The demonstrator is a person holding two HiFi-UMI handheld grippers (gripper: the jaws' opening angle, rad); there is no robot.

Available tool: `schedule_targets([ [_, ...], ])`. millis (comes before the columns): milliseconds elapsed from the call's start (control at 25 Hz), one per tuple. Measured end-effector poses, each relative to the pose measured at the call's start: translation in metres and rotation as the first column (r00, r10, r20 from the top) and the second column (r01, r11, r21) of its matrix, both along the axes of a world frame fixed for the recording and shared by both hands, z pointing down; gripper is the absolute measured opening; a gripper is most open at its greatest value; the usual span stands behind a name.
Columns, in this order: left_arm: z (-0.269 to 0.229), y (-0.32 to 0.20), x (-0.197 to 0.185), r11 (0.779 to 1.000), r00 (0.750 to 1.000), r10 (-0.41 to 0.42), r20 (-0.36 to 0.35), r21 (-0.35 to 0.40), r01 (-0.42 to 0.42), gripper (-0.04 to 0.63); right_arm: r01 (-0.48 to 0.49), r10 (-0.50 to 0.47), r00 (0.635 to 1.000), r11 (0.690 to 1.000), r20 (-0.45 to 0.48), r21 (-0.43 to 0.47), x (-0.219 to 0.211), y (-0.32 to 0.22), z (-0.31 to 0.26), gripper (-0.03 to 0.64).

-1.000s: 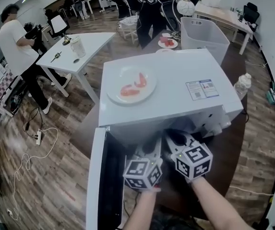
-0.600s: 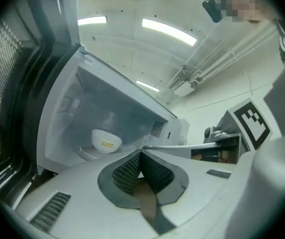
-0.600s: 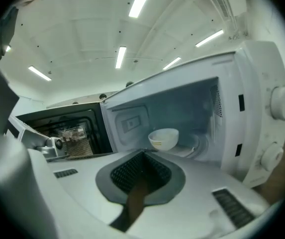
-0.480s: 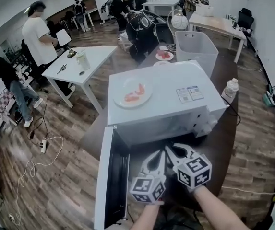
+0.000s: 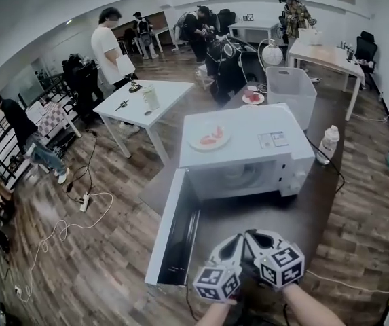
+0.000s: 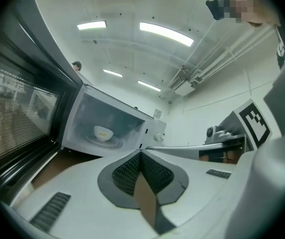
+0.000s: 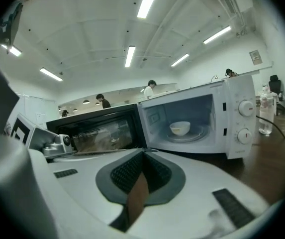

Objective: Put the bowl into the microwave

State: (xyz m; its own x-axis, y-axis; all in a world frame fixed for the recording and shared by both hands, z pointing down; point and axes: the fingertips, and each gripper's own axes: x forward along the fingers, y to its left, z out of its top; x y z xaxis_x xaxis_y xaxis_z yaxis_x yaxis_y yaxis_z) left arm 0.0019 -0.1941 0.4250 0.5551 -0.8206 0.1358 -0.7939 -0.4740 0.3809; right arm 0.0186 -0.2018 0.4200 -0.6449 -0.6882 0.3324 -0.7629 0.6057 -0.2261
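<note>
Open office-lab; white tables [image 5: 159, 95]; office chairs [image 5: 368, 47]; people [image 5: 106, 45] working

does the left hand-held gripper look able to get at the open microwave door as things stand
Probably yes. The door stands swung wide open, just left of the left hand-held gripper in the head view, with nothing between them. Its jaws are shut, so pushing looks easier than gripping.

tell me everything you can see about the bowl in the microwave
The bowl is small, round and off-white, glossy like ceramic, with a faint yellowish mark on its side. It stands upright on the glass turntable inside the white microwave, whose door stands open. Only the turntable touches it. Whether anything is in it cannot be seen.
</note>
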Motion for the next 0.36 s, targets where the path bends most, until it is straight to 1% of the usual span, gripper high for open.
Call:
schedule_targets([
  [80,-0.001,0.019,-0.003,1.000,1.000,-0.020,0.000,-0.006,0.020,0.000,0.017,-0.017,1.000,1.000,0.002,0.000,-0.002,0.022,0.000,0.000],
  [160,-0.004,0.042,-0.004,1.000,1.000,-0.023,0.007,-0.009,0.023,0.000,0.026,-0.026,1.000,1.000,0.009,-0.004,-0.003,0.045,-0.003,0.000],
  [360,-0.015,0.105,0.006,1.000,0.999,0.026,0.019,-0.015,-0.026,0.000,0.006,-0.005,1.000,1.000,0.023,-0.024,0.005,0.110,-0.012,0.000],
])
